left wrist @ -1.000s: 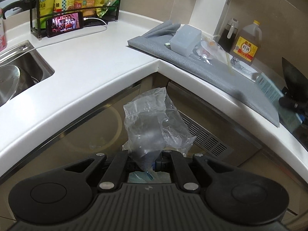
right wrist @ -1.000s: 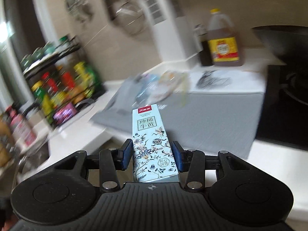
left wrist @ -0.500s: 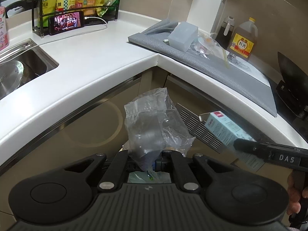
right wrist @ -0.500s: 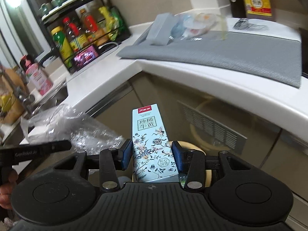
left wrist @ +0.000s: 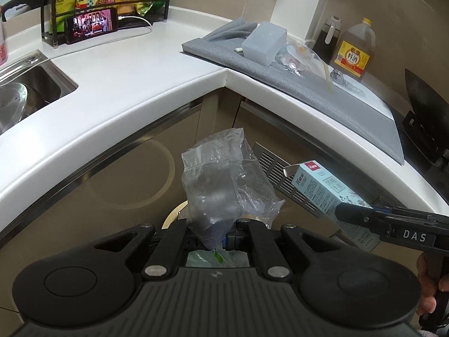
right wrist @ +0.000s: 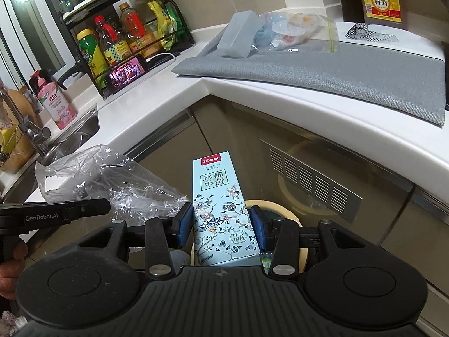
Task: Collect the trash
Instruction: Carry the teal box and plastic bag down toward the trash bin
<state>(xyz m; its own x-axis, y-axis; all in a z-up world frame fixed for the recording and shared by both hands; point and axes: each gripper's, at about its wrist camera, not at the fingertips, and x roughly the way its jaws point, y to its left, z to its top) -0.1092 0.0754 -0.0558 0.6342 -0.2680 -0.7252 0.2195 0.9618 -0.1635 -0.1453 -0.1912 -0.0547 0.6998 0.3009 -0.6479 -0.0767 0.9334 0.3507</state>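
Closest to us, we are pinching a crumpled clear plastic bag [left wrist: 224, 179] in the left gripper [left wrist: 217, 238], whose jaws are closed tight on its gathered neck so that the bag is standing up ahead of the fingers. In the right gripper [right wrist: 221, 226] we are clamping a tall pale-blue cardboard box with a floral print and a red top label [right wrist: 220, 205], the blue pads pressing on its two long sides and its top pointing away from us. Just beneath and ahead of both tools, a round cream-rimmed bin [right wrist: 286, 216] is showing on the floor in front of the cabinet, with some green-and-white waste already visible inside it. So we are judging two pieces as collected and poised above the bin but not yet let go. Farther off, up on the grey fabric mat [right wrist: 336, 78] covering the white counter, more is waiting: a translucent grey rectangular block [right wrist: 238, 35] and, just beside it, a clear zip bag stuffed with wrappers and a plastic cup [right wrist: 297, 32]. Those are looking like the remaining pickups.
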